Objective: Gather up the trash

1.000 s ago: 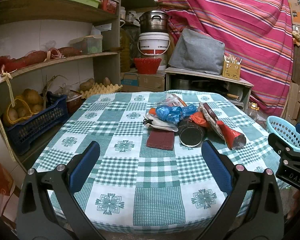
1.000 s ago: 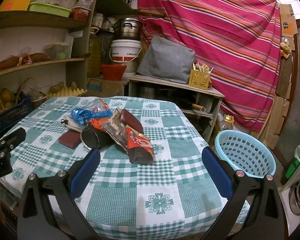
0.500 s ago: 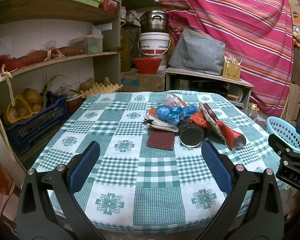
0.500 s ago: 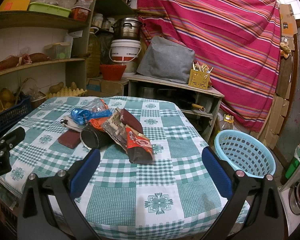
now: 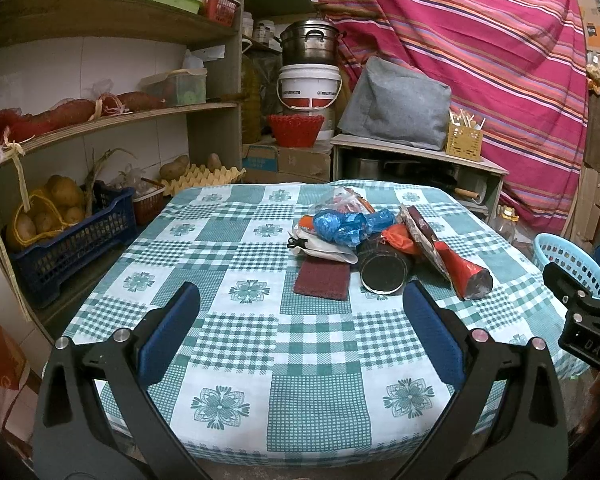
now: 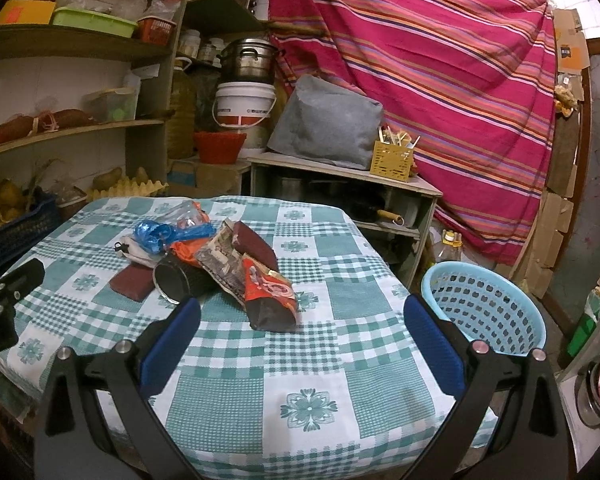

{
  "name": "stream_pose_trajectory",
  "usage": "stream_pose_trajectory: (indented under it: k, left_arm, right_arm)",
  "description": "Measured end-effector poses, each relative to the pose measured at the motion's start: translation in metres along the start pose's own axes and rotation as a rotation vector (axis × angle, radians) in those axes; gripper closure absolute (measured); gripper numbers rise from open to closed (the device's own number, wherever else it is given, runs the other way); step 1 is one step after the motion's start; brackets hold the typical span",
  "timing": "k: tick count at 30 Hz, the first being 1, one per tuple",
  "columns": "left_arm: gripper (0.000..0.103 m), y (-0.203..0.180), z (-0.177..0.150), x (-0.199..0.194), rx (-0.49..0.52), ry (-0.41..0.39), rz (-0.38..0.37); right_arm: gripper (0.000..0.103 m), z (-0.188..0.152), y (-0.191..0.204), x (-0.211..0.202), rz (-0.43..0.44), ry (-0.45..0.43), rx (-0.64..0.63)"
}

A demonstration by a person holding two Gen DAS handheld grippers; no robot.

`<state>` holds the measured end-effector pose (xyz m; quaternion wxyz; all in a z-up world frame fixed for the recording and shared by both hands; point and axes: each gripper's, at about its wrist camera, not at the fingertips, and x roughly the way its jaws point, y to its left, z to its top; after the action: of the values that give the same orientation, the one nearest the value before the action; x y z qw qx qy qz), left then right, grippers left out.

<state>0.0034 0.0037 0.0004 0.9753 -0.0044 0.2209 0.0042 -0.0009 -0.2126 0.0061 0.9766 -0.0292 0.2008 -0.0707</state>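
Observation:
A pile of trash lies mid-table on a green checked cloth (image 5: 240, 344): a blue crumpled bag (image 5: 346, 226), a black can (image 5: 382, 274) on its side, a red snack wrapper (image 5: 462, 270), a maroon pad (image 5: 322, 282) and a white pouch (image 5: 324, 246). The pile also shows in the right wrist view, with the wrapper (image 6: 270, 294) and can (image 6: 180, 280) nearest. A light blue basket (image 6: 486, 306) stands right of the table. My left gripper (image 5: 300, 322) is open and empty, short of the pile. My right gripper (image 6: 302, 326) is open and empty, near the wrapper.
Shelves with potatoes in a blue crate (image 5: 66, 238) line the left wall. A low cabinet (image 5: 416, 168) with a grey cover stands behind the table, before a striped red curtain (image 6: 440, 80). The basket also shows at the right edge in the left wrist view (image 5: 568, 264).
Hardly anything differs. Both grippers stay open and hover at the near side of the table; the right view has drifted very slightly.

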Motion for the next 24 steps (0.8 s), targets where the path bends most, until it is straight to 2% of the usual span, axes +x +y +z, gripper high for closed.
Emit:
stream_pose_trajectory:
  k: [7, 17, 24]
  left_arm:
    - [0.005, 0.003, 0.001, 0.002, -0.017, 0.006, 0.001]
    - [0.005, 0.003, 0.001, 0.008, -0.007, 0.020, -0.001]
    - [0.005, 0.006, 0.026, 0.028, -0.006, 0.050, 0.007]
  right_arm:
    - [0.004, 0.001, -0.001, -0.001, -0.005, -0.004, -0.003]
    - [0.004, 0.001, -0.021, 0.017, 0.022, 0.069, 0.067]
    - [0.004, 0.021, -0.036, 0.032, 0.021, 0.066, 0.067]
